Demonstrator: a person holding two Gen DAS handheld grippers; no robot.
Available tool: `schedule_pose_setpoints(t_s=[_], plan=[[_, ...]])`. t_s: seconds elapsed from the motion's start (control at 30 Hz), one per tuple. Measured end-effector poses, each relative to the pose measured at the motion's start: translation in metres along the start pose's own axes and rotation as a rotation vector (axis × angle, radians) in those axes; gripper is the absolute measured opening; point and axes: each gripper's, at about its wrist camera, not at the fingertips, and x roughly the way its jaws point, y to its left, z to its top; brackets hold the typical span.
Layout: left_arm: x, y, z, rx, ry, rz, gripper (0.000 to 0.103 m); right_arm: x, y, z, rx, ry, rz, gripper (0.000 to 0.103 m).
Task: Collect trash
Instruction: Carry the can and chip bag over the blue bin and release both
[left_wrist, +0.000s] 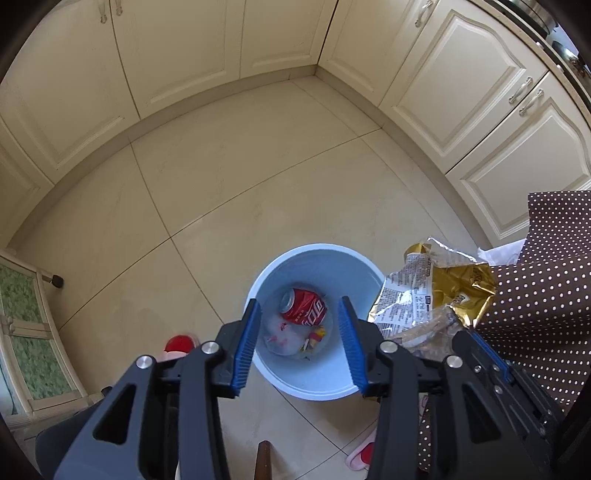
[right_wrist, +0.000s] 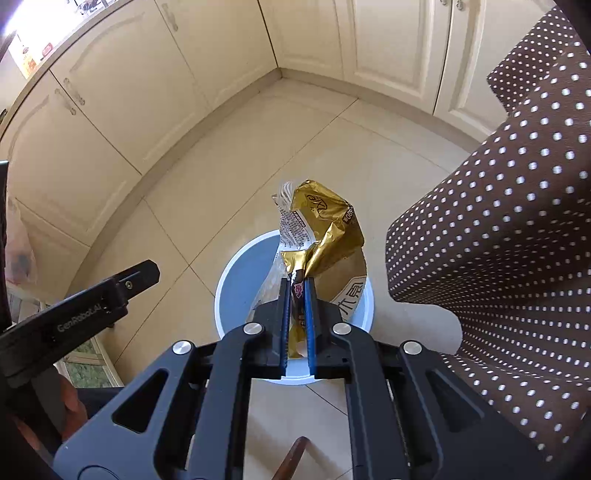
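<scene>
In the left wrist view, the left gripper (left_wrist: 300, 330) is pointing down over a light blue bin (left_wrist: 314, 387) that is standing on the tiled floor (left_wrist: 221, 192), in the lower middle of the frame. Its blue fingers (left_wrist: 246, 339) are standing apart and nothing is sitting between them. Inside the bin, a crushed red can (left_wrist: 304, 308) is lying on some pale trash near the bottom. To the right of the bin, a gold snack wrapper (left_wrist: 432, 288) is hanging in the air.

In the right wrist view, the right gripper (right_wrist: 298, 291) is pinching this gold snack wrapper (right_wrist: 325, 229) tightly between nearly closed fingers (right_wrist: 285, 321). The wrapper is standing up above the fingertips, over the light blue bin (right_wrist: 236, 280) in the middle of the frame. A brown cloth with white dots (right_wrist: 509, 229) is filling the right side of the frame. The black body of the left gripper (right_wrist: 85, 310) is showing at the left edge. Cream cabinets (right_wrist: 122, 122) are lining the upper part.
</scene>
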Motion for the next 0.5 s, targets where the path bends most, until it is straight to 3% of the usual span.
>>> schedule_pose_setpoints(t_s=[0.3,0.5], plan=[[-0.002,0.007,-0.002,-0.011,0.016,0.005,0.047,0.026,-0.001,-0.01,-0.007,0.025,0.033,0.011],[-0.02,0.004,-0.006,-0.006,-0.007,-0.017,0.048,0.013,0.001,-0.01,-0.01,-0.003,0.042,0.03]])
